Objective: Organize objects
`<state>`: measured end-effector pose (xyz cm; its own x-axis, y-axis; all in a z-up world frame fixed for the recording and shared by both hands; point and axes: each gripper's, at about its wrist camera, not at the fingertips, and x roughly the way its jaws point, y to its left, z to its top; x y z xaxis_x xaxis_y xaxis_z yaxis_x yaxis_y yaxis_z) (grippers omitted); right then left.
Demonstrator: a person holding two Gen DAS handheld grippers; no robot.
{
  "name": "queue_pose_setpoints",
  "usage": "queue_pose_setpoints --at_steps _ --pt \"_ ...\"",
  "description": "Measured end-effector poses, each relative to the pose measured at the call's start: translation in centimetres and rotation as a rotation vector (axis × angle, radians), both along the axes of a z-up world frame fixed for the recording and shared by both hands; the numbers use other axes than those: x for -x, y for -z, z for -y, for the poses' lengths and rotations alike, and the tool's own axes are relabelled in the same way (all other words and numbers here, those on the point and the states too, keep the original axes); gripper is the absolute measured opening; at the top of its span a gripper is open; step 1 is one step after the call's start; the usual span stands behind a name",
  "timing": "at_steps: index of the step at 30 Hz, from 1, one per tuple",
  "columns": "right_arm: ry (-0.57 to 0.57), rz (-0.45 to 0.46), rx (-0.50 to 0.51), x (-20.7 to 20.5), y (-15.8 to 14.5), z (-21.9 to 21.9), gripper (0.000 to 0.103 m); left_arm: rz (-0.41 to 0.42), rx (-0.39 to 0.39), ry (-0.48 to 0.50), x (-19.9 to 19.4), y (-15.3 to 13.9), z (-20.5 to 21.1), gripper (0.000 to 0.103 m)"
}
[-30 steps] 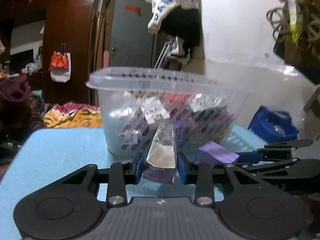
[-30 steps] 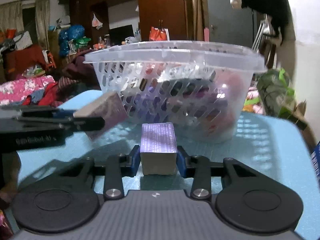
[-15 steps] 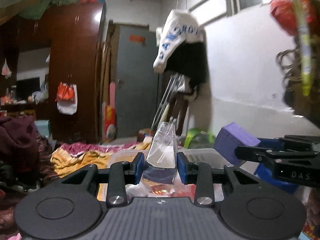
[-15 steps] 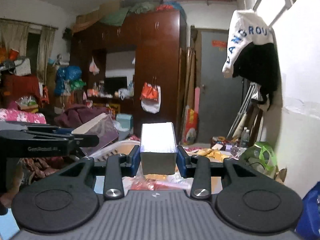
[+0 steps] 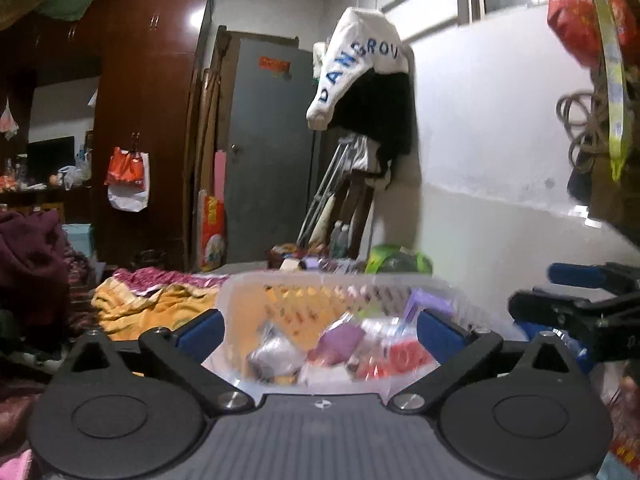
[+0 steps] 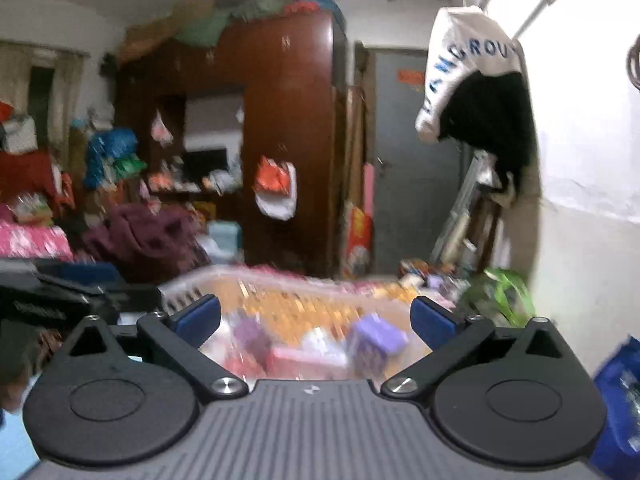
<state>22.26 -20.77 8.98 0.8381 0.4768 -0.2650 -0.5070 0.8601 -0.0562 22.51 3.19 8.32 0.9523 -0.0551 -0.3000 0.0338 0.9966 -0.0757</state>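
Clear plastic basket [image 5: 248, 300]: seen low in the centre of the left wrist view, perforated wall facing the camera, blurred by motion.
Basket, right wrist view [image 6: 188, 292]: pale rim is seen across the lower middle of the frame, heavily blurred.
Basket contents: packets are piled inside; a purple pouch [image 5: 340, 340] and a red packet [image 5: 408, 354] are made out in the left view, a lilac box [image 6: 376, 340] in the right view.
Left gripper [image 5: 320, 330]: fingers are spread wide, blue pads far apart, nothing is held between them; the basket is framed in the gap.
Right gripper [image 6: 316, 322]: fingers are likewise spread wide and nothing is held; basket contents show between the pads.
Cross view: right gripper is seen at the right edge of the left view, left gripper at the left edge of the right view.
Background: dark wooden wardrobe [image 5: 148, 120], grey door [image 5: 268, 152], white lettered garment [image 5: 360, 68] hung on the wall in the upper centre.
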Motion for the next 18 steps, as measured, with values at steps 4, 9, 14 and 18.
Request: queue_pose_setpoints --at_steps 4,9,14,18 --pt "0.083 -0.047 0.102 0.3 0.9 -0.2 0.103 -0.051 -0.085 -0.028 -0.1 0.3 1.2 0.103" --pt "0.081 -0.09 0.064 0.1 0.8 1.0 0.103 -0.096 -0.075 -0.023 -0.2 0.2 1.2 0.103" --pt "0.086 -0.106 0.054 -0.5 0.5 1.6 0.103 -0.109 -0.087 -0.03 0.3 0.3 1.3 0.103" --pt "0.09 -0.119 0.024 -0.4 0.8 2.1 0.103 -0.122 -0.091 -0.033 0.3 0.3 1.5 0.103"
